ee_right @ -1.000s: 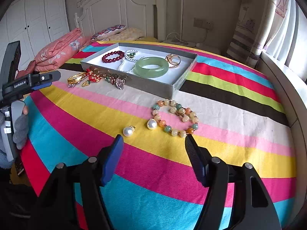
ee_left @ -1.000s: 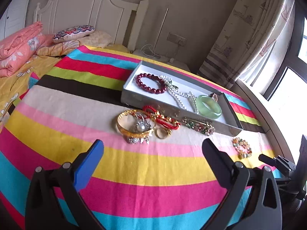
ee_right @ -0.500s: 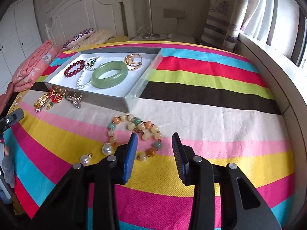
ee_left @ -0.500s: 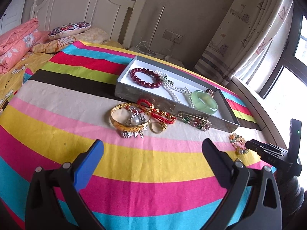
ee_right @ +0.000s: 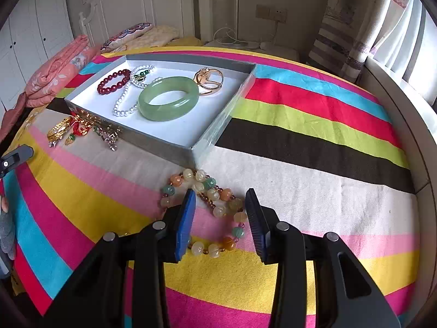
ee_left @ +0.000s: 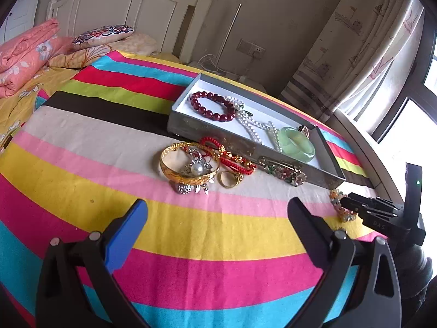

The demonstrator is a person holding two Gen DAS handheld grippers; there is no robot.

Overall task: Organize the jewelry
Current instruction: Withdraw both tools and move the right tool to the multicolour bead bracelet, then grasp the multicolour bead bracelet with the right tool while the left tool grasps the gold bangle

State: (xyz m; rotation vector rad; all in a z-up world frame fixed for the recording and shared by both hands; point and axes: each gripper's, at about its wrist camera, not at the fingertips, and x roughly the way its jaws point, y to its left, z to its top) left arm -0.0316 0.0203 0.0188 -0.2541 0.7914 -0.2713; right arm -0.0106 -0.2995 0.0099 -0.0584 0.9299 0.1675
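A grey tray with a white floor holds a green jade bangle, a dark red bead bracelet, a pearl necklace and a gold ring. In front of its near corner a multi-coloured bead bracelet lies on the striped cloth. My right gripper is open and low over it, with some beads between its fingers. My left gripper hangs wide open, holding nothing, short of a gold bangle, red cord bracelet, ring and brooch.
The round table's raised rim curves along the right. A bed with folded pink bedding lies beyond on the left, curtains on the right. The right gripper's body shows at the left view's right edge, covering part of the bead bracelet.
My right gripper has moved forward and down onto the bead bracelet, and its jaws have narrowed around the beads. The left gripper has drifted slightly and stays wide open.
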